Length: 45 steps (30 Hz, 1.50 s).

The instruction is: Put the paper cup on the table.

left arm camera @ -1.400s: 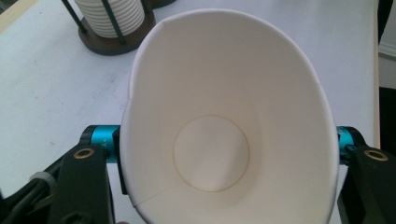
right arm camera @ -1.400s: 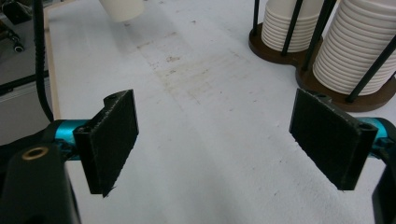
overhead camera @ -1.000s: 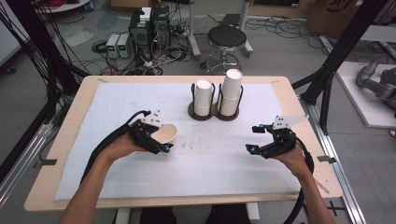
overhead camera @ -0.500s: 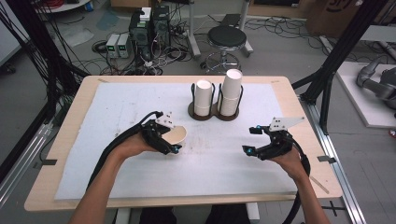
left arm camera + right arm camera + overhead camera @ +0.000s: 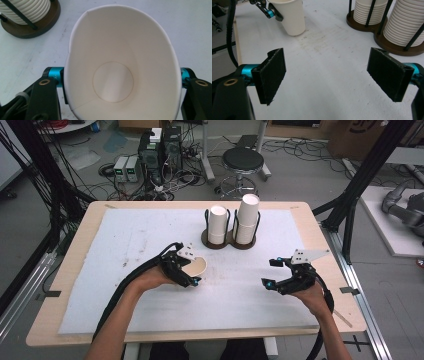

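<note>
Paper cup [image 5: 196, 266] nearer the cup holder [image 5: 231, 240]

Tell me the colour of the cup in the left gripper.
The paper cup is plain white inside and out; it shows best in the left gripper view.

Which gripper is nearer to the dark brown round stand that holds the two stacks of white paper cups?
The left gripper. It sits just in front of the dark brown round stand, slightly to its left, holding a white paper cup. The right gripper is farther off, toward the table's right edge, fingers apart.
</note>
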Each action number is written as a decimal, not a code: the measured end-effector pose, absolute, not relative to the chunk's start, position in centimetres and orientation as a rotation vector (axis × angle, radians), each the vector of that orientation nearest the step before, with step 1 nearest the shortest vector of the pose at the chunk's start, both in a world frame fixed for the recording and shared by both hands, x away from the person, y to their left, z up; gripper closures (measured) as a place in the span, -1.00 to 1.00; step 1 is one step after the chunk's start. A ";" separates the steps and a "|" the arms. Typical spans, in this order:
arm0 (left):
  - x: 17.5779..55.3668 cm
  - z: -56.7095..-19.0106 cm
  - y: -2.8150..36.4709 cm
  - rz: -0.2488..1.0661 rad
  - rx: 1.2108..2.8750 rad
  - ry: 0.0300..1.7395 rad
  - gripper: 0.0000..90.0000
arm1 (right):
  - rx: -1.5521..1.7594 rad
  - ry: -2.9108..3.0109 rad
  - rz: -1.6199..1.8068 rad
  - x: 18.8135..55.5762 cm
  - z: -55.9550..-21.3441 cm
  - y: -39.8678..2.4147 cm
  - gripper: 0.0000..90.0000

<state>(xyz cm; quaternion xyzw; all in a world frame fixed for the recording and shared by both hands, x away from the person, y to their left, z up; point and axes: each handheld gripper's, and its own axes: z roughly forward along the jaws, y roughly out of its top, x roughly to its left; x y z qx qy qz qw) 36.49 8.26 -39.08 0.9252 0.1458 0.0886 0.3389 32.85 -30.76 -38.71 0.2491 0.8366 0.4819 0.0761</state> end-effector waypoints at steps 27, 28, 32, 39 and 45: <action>36.4 -39.8 7.7 0.208 2.422 0.385 -0.36 | 0.757 2.503 1.454 32.7 -38.8 -31.5 -0.65; 36.5 -39.8 7.7 0.206 2.431 0.384 -0.39 | 0.757 2.505 1.453 32.7 -38.8 -31.5 -0.65; 36.6 -39.9 7.7 0.202 2.439 0.394 -0.48 | 0.753 2.507 1.454 32.7 -38.9 -31.5 -0.65; 36.6 -40.3 7.6 0.181 2.431 0.414 -0.90 | 0.756 2.508 1.457 32.7 -39.0 -31.4 -0.65; 36.7 -40.1 7.8 0.163 2.407 0.414 -0.96 | 0.756 2.508 1.455 32.6 -39.0 -31.5 -0.65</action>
